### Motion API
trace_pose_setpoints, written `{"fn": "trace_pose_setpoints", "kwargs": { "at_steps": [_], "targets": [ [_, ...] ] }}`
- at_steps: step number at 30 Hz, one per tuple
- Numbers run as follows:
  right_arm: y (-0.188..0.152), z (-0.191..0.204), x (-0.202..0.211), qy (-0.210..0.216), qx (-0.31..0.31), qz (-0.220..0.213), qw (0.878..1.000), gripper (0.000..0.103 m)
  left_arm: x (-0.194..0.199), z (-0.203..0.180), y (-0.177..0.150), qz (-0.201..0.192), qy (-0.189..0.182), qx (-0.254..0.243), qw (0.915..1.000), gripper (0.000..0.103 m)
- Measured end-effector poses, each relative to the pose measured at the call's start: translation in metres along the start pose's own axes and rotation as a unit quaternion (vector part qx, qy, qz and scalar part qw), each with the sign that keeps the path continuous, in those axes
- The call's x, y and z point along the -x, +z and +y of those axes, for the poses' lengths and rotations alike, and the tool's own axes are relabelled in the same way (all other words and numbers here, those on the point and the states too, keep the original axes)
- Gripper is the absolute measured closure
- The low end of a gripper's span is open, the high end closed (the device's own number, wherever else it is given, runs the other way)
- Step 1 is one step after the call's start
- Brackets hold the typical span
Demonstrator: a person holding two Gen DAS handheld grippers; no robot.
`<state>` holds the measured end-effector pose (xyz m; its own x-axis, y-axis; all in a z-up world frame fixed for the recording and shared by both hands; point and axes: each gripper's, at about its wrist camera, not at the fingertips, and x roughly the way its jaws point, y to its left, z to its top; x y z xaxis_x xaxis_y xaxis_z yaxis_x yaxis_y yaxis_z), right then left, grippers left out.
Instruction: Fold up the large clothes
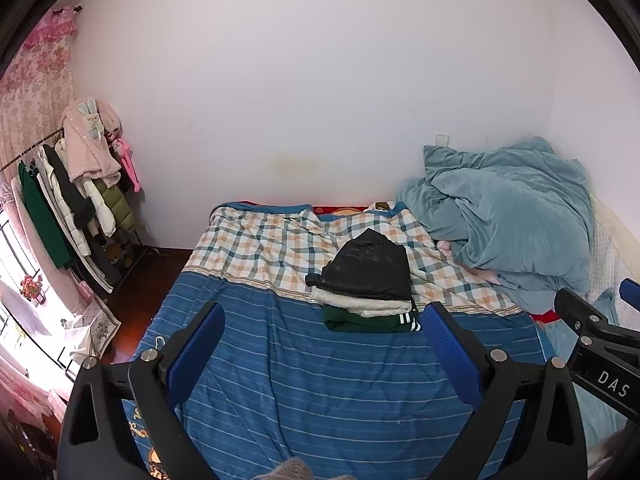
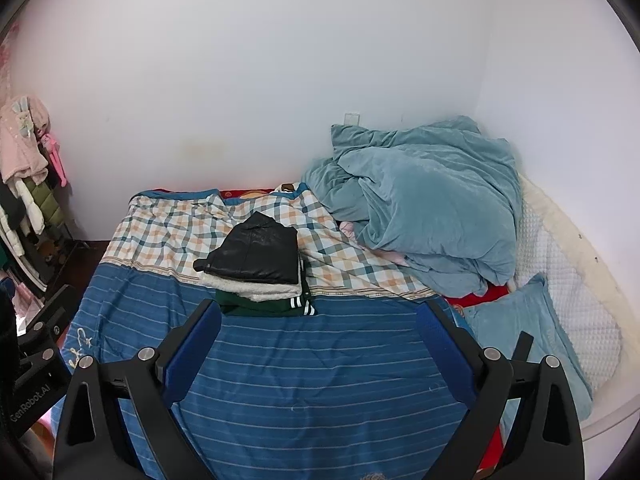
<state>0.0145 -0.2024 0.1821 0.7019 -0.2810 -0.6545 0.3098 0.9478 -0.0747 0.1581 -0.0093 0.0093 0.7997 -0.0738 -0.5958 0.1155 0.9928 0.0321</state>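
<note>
Bedroom, white walls, bed (image 1: 320,380) under both cams. I see my left gripper (image 1: 324,340) with jaws spread wide, nothing between the blue ribbed pads, hovering over the blue striped quilt (image 1: 340,400). Right gripper (image 2: 316,340) same: jaws released, empty, over the same quilted stripe fabric.

Just beyond the fingertips sits the folded stack (image 1: 366,284): glossy black padded jacket (image 1: 370,268) on top, cream fleece layer (image 1: 360,304) under it, dark green garment (image 1: 368,322) with white-striped ribbed cuff at the bottom. Stack straddles the seam where stripes meet the orange-teal plaid panel (image 1: 260,248).

Further right: crumpled teal plush duvet (image 1: 508,216) heaped in the corner, teal pillow (image 2: 520,332) beside it, white waffle-textured cover (image 2: 576,304) along the wall.

Far left in the left cam: clothes rack (image 1: 76,200) with hung coats, pink fuzzy robe on top, pink floral curtain (image 1: 32,72) behind.
</note>
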Motion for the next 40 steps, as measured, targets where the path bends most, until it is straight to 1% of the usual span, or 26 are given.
{"fn": "trace_pose_setpoints", "kwargs": {
  "at_steps": [17, 35, 40],
  "targets": [
    [0.001, 0.001, 0.001, -0.002, -0.001, 0.003, 1.000, 0.003, -0.004, 0.002, 0.001, 0.000, -0.003, 0.001, 1.0000, 0.002],
    [0.007, 0.006, -0.012, 0.002, 0.005, 0.001, 1.000, 0.003, -0.009, -0.002, 0.008, -0.001, -0.002, -0.002, 1.0000, 0.002],
    [0.006, 0.006, -0.009, 0.001, 0.004, 0.001, 1.000, 0.003, -0.012, -0.002, 0.009, -0.001, -0.001, -0.001, 1.0000, 0.002]
  ]
}}
